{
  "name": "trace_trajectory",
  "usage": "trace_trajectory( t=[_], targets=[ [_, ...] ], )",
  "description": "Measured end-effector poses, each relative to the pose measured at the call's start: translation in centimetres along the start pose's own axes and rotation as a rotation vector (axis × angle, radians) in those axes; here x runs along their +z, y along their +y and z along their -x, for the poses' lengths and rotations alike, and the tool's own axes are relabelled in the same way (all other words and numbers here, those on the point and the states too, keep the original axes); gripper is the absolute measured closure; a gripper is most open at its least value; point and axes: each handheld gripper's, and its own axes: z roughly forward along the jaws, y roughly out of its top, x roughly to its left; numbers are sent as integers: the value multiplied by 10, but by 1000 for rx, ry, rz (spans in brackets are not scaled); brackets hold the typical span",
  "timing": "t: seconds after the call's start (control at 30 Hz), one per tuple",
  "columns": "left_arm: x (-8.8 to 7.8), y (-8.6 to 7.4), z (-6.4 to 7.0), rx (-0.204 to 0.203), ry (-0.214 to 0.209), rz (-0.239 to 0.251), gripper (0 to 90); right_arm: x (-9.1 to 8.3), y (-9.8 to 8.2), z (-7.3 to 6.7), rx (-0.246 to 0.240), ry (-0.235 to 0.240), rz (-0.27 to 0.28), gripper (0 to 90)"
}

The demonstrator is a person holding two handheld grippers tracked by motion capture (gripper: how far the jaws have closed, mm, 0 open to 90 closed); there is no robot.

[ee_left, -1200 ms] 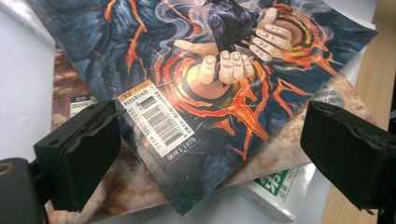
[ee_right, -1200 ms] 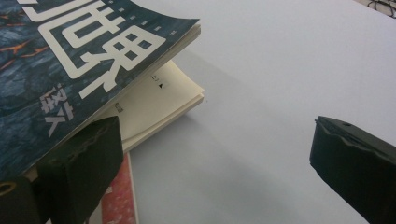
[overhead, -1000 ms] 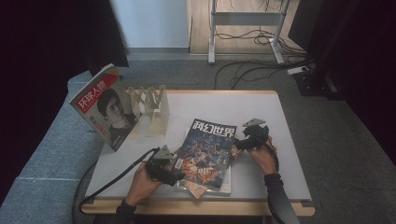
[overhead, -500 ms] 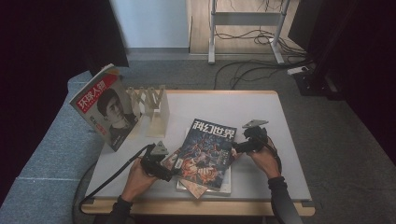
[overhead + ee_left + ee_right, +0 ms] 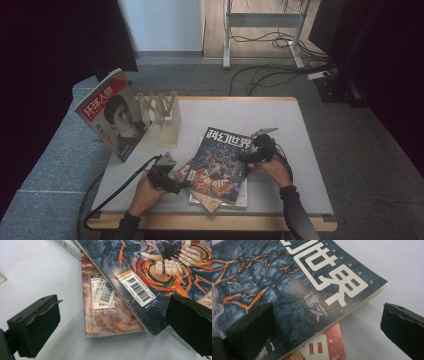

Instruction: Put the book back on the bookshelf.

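Observation:
A stack of magazines lies on the white table point(image 5: 250, 112). On top is a dark blue one point(image 5: 222, 162) with a white title. My left gripper point(image 5: 176, 184) is at the stack's near left corner, open. Its jaws straddle the barcode corner of the blue magazine point(image 5: 140, 270) and a brown magazine point(image 5: 105, 320) beneath it. My right gripper point(image 5: 249, 156) is open at the blue magazine's right edge. In the right gripper view, one jaw is over the cover point(image 5: 287, 285) and the other over bare table. A red magazine point(image 5: 322, 347) peeks out below.
A magazine with a portrait cover point(image 5: 112, 117) leans on a wooden rack point(image 5: 162, 112) at the table's back left. A grey-blue cushion point(image 5: 55, 160) borders the left side. Cables and desk legs point(image 5: 227, 35) are on the floor behind.
The left hand and gripper have shifted slightly left at the stack's corner. The right gripper has edged a little left onto the blue magazine's edge. The magazines lie as before.

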Motion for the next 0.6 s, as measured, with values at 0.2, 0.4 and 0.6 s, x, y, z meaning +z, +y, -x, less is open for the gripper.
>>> trace_trajectory(
  t=[0.2, 0.4, 0.6],
  targets=[
    [1, 0, -1, -2, -9, -1, 0, 8, 0, 8, 52, 72, -3, 0],
    [1, 0, -1, 0, -6, -2, 0, 16, 3, 14, 108, 135, -23, 0],
    [1, 0, -1, -1, -10, -4, 0, 20, 5, 17, 127, 162, -33, 0]
  ],
)
